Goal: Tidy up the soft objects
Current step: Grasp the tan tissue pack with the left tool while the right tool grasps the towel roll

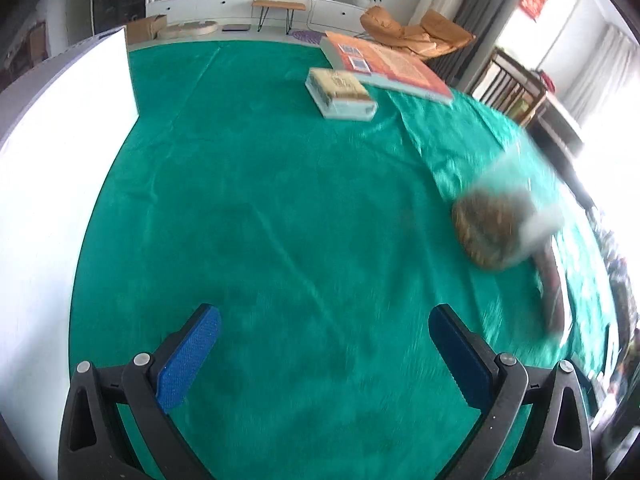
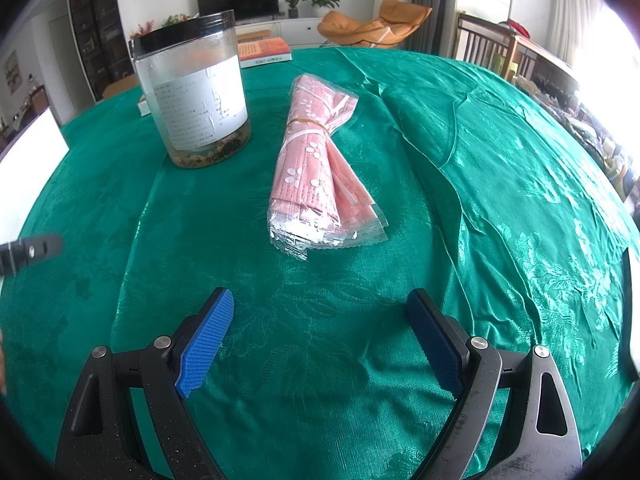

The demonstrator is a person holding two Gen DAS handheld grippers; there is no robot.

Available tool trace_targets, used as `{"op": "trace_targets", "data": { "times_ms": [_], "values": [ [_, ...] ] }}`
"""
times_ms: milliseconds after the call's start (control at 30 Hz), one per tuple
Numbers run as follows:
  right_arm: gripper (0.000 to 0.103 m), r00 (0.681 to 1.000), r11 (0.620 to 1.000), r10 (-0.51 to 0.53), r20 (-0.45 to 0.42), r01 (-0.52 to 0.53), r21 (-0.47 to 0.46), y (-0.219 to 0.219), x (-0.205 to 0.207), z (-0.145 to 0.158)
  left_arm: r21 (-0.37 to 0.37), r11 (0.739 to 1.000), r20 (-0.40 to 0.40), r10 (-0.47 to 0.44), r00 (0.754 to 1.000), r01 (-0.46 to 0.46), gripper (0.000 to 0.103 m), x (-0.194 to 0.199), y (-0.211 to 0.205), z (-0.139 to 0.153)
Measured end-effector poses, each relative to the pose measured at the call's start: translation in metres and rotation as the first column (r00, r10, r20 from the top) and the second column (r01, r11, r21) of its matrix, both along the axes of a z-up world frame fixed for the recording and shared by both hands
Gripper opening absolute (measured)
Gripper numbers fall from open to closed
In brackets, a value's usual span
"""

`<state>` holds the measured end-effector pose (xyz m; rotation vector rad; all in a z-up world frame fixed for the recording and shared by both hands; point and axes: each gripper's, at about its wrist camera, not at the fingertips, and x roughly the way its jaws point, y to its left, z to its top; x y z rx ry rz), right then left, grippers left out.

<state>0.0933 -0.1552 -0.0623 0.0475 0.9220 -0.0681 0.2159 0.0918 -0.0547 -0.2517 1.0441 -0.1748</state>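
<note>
A bundle of pink flowered face masks (image 2: 318,164) in clear wrappers, bound by a rubber band, lies on the green tablecloth (image 2: 500,200) in the right wrist view. My right gripper (image 2: 320,336) is open just short of the bundle's near end, touching nothing. A clear plastic jar (image 2: 196,96) with a black lid and a white label stands left of the bundle. In the left wrist view the jar (image 1: 504,220) appears blurred at the right. My left gripper (image 1: 324,356) is open over bare cloth.
Two books (image 1: 384,66) (image 1: 340,94) lie at the far side of the table. A white board (image 1: 60,168) stands along the left edge. Chairs and a wooden rack stand beyond the table at the right. A dark gripper part (image 2: 30,252) shows at the left edge.
</note>
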Motion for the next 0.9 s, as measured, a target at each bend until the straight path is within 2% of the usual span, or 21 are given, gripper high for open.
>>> {"op": "trace_targets", "data": {
  "times_ms": [67,167,333,433,467,500,533,567,600,667,733,800,833,900],
  "values": [
    [0.09,1.0,1.0,0.0,0.0,0.0,0.0,0.0,0.0,0.0,-0.058,0.998,0.027,0.025,0.999,-0.024,0.103,0.042,0.003,0.015],
    [0.091,1.0,1.0,0.0,0.0,0.0,0.0,0.0,0.0,0.0,-0.054,0.998,0.011,0.04,0.999,-0.039,0.103,0.107,-0.007,0.023],
    [0.091,1.0,1.0,0.001,0.0,-0.001,0.001,0.0,0.0,0.0,-0.066,0.994,-0.071,0.082,0.994,-0.086,0.103,0.185,-0.031,0.004],
    [0.092,1.0,1.0,0.004,-0.002,-0.004,0.001,0.001,0.0,0.0,-0.008,0.994,-0.124,0.106,0.987,-0.108,0.103,0.211,-0.047,-0.018],
    [0.093,1.0,1.0,0.005,-0.003,-0.005,0.001,0.001,0.0,0.0,0.054,0.994,-0.061,0.098,0.993,-0.095,0.103,0.212,-0.054,-0.014],
    [0.093,1.0,1.0,0.006,-0.004,-0.006,0.001,0.002,0.0,-0.001,0.12,0.99,-0.04,0.08,0.996,-0.075,0.098,0.212,-0.061,-0.013],
    [0.093,1.0,1.0,0.007,-0.005,-0.007,0.002,0.002,0.0,-0.001,0.163,0.985,-0.032,0.054,0.998,-0.048,0.068,0.212,-0.066,-0.015],
    [0.093,1.0,1.0,0.008,-0.005,-0.008,0.003,0.003,0.0,-0.001,0.227,0.973,-0.012,0.033,0.999,-0.03,0.057,0.208,-0.07,-0.014],
    [0.093,1.0,1.0,0.01,-0.005,-0.01,0.005,0.002,0.0,0.0,0.252,0.968,0.003,0.0,1.0,-0.001,0.053,0.204,-0.07,-0.013],
    [0.09,1.0,0.998,0.002,-0.001,-0.002,0.055,-0.004,-0.003,0.007,0.25,0.967,0.01,-0.06,0.998,0.055,0.053,0.189,-0.066,-0.011],
    [0.09,0.995,0.987,-0.039,0.088,0.024,0.161,-0.02,-0.006,0.032,0.261,0.96,0.01,-0.106,0.994,0.1,0.053,0.173,-0.058,-0.008],
    [0.09,0.984,0.981,-0.068,0.168,0.035,0.19,-0.032,0.009,0.06,0.269,0.953,-0.008,-0.144,0.99,0.141,0.053,0.155,-0.051,-0.006],
    [0.09,0.986,0.982,-0.056,0.159,0.026,0.186,-0.036,0.027,0.066,0.266,0.951,-0.015,-0.157,0.987,0.155,0.053,0.147,-0.048,-0.004],
    [0.09,0.999,0.983,-0.005,0.046,-0.003,0.186,-0.039,0.08,0.06,0.235,0.958,-0.019,-0.165,0.986,0.165,0.053,0.13,-0.041,0.004]
  ]
}}
